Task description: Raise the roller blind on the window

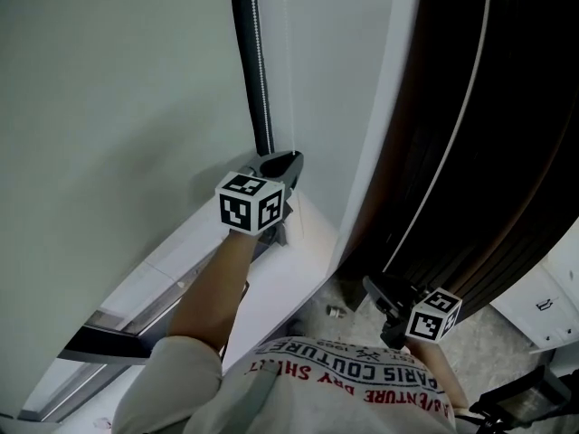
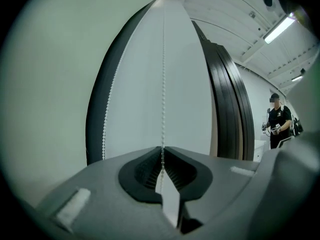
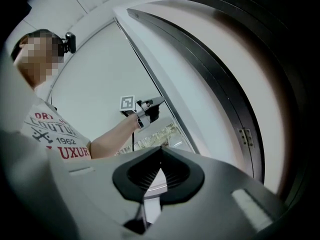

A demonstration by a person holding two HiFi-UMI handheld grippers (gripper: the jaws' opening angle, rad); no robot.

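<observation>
Left gripper [image 2: 162,156] fingers [image 2: 146,170] pinch the chain [image 2: 163,84], which rises toward 12 o'clock. Right gripper [image 3: 160,151] fingers [image 3: 146,172] are pressed together, empty.

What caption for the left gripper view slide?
Left gripper shut on the bead chain, other strand hanging free to its left.

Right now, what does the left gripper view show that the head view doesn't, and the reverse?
Only the left gripper view: the left gripper shut on the bead chain, a second strand hanging to its left, and a person in black far right.
Only the head view: the right gripper held low, the wearer's printed shirt and the white sill.
Both: the left gripper at the chain, with the dark ribbed panel to its right.
</observation>
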